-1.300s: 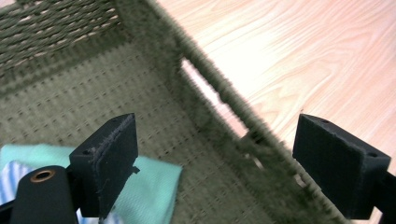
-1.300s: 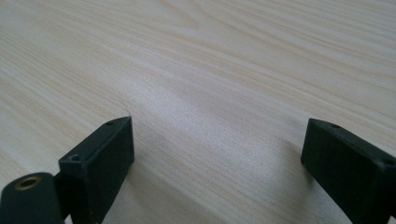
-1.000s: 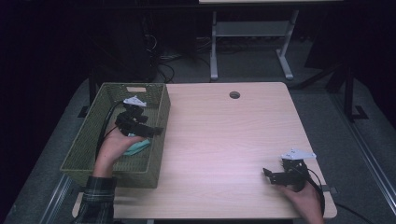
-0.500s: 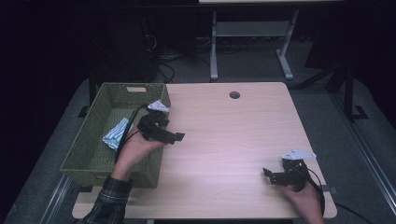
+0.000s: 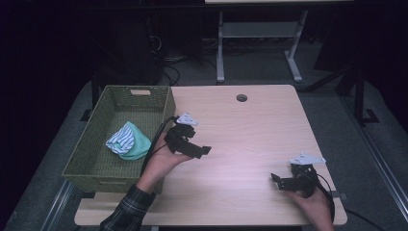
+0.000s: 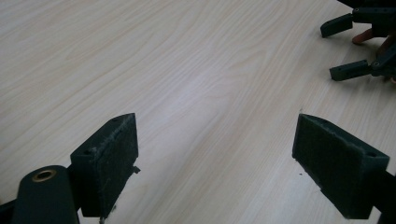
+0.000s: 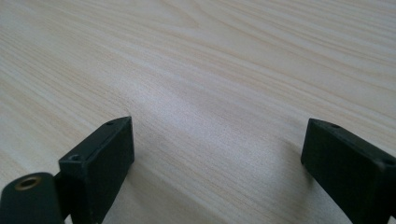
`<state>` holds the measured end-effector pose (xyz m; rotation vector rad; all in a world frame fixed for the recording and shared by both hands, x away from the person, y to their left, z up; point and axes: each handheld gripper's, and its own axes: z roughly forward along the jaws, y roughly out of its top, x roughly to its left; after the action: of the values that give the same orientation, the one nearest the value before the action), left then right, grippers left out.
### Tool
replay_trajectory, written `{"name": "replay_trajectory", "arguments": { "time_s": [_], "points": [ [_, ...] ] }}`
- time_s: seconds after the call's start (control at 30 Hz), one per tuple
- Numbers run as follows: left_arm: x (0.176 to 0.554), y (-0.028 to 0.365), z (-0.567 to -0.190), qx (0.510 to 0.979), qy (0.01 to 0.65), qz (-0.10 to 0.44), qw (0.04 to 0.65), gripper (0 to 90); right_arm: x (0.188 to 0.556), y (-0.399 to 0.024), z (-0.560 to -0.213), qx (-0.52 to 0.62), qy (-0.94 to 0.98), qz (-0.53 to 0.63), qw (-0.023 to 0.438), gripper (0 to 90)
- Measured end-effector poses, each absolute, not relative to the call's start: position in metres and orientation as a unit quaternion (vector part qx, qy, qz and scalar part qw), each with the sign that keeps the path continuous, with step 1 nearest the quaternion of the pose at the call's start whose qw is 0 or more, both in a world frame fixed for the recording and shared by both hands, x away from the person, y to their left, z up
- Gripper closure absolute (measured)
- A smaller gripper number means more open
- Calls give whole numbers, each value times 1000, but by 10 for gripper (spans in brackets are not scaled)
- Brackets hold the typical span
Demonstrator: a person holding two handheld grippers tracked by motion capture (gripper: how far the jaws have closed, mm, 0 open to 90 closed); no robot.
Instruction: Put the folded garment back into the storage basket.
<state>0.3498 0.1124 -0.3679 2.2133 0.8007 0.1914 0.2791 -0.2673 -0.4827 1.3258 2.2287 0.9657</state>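
Cloth [image 5: 127, 141], striped white and teal, bunched into a loose heap on the floor of the green woven basket [image 5: 91, 166], toward the basket's far half and nearer its right wall. Likely light, soft and limp, apt to sag and unfold when lifted; best pinched at a raised fold on top of the heap rather than at a trailing edge, with care not to snag the weave below. Nearest, by the tabletop's [image 5: 250, 130] near right corner: right gripper [image 5: 275, 179] held low over bare wood, jaws spread wide, nothing between them, as the right gripper view confirms. Farther in, just right of the basket's right wall and toward the tabletop's left edge: left gripper [image 5: 204, 150] in the left hand [image 5: 161, 161], clear of the basket, jaws spread and empty, aimed across open wood toward the other gripper. Beyond, the basket along the left edge, and a round cable hole [image 5: 241, 98] close to the far edge.
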Motion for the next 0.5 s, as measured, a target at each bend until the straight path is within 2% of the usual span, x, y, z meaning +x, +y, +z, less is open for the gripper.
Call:
{"name": "replay_trajectory", "arguments": {
  "time_s": [0.5],
  "points": [
    [340, 77, -401, 874, 292, 70, 381, 136, 279, -267, -483, 472, 791, 343, 186, 91]
  ]
}}
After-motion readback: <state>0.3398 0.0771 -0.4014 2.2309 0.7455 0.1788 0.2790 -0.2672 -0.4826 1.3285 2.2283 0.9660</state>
